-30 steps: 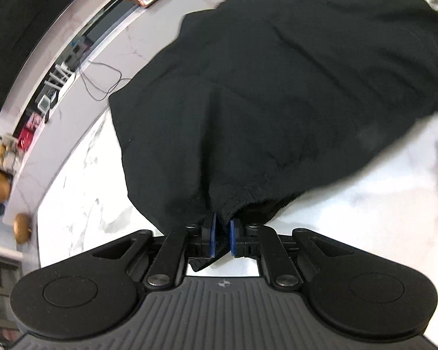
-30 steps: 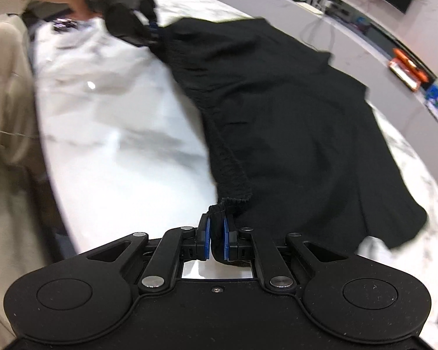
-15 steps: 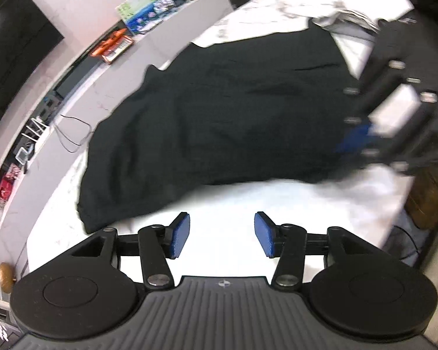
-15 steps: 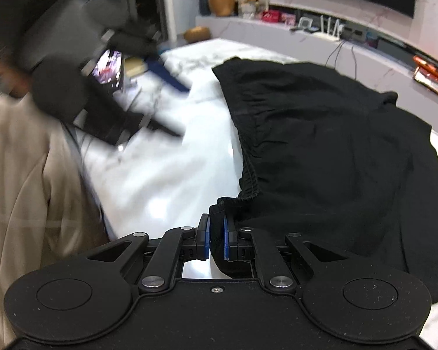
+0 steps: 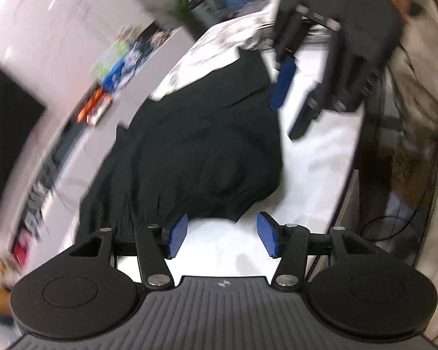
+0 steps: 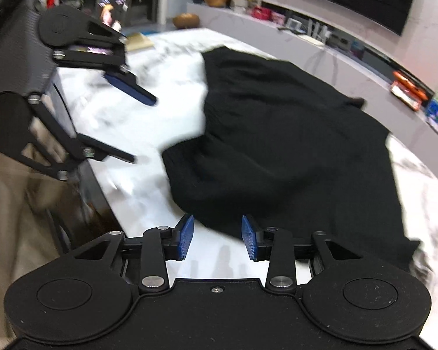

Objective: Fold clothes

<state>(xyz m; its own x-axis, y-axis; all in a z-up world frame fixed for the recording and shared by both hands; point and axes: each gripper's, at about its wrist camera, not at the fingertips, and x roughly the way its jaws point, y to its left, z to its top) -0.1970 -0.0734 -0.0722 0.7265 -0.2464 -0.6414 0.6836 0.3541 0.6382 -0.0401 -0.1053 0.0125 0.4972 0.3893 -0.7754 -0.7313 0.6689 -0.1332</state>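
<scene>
Black cloth of the garment (image 6: 277, 134) lies just ahead of the right gripper (image 6: 217, 236), nearer than the left gripper (image 5: 222, 239), both with fingers apart and empty.

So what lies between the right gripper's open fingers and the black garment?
Only bare marble tabletop: in the right wrist view the right gripper is open, just short of the black garment hem.

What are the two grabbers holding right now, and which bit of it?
Nothing. The left hand-held gripper and the right hand-held gripper are both open, and the black garment lies loose on the table.
</scene>
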